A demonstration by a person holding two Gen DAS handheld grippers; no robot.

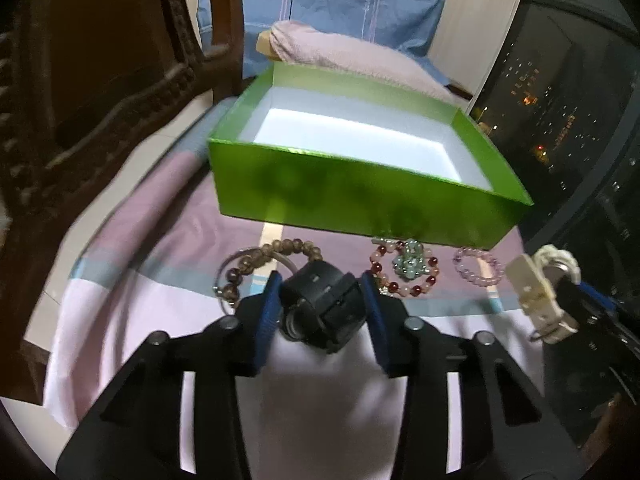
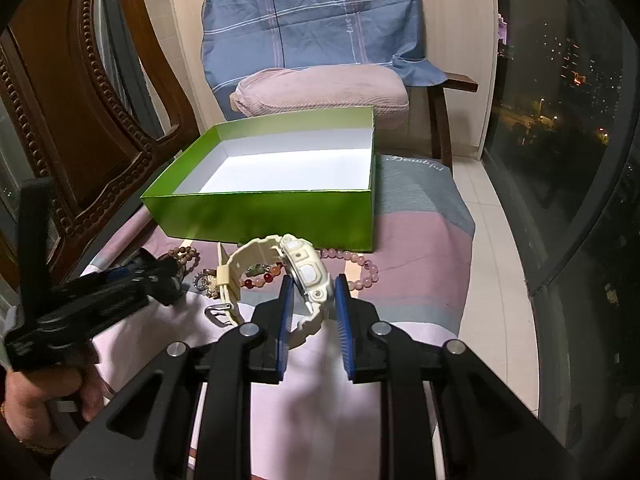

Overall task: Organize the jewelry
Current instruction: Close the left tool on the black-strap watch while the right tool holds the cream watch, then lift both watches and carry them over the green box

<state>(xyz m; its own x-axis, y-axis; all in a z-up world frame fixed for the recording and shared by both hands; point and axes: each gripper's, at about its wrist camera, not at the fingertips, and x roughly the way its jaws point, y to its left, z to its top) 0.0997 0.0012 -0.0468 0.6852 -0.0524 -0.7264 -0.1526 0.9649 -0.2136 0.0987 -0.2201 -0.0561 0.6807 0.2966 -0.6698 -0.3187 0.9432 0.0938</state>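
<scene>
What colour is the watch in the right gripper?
Cream-white watch, clearest in the right wrist view.

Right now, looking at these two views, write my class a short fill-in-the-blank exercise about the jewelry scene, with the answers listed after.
1. The right gripper is shut on a cream ____.
2. The left gripper holds a ____ watch.
3. The inside of the green box is ____ of jewelry.
4. The bracelets lie on the cloth in ____ of the box.

Answers: watch; black; empty; front
</scene>
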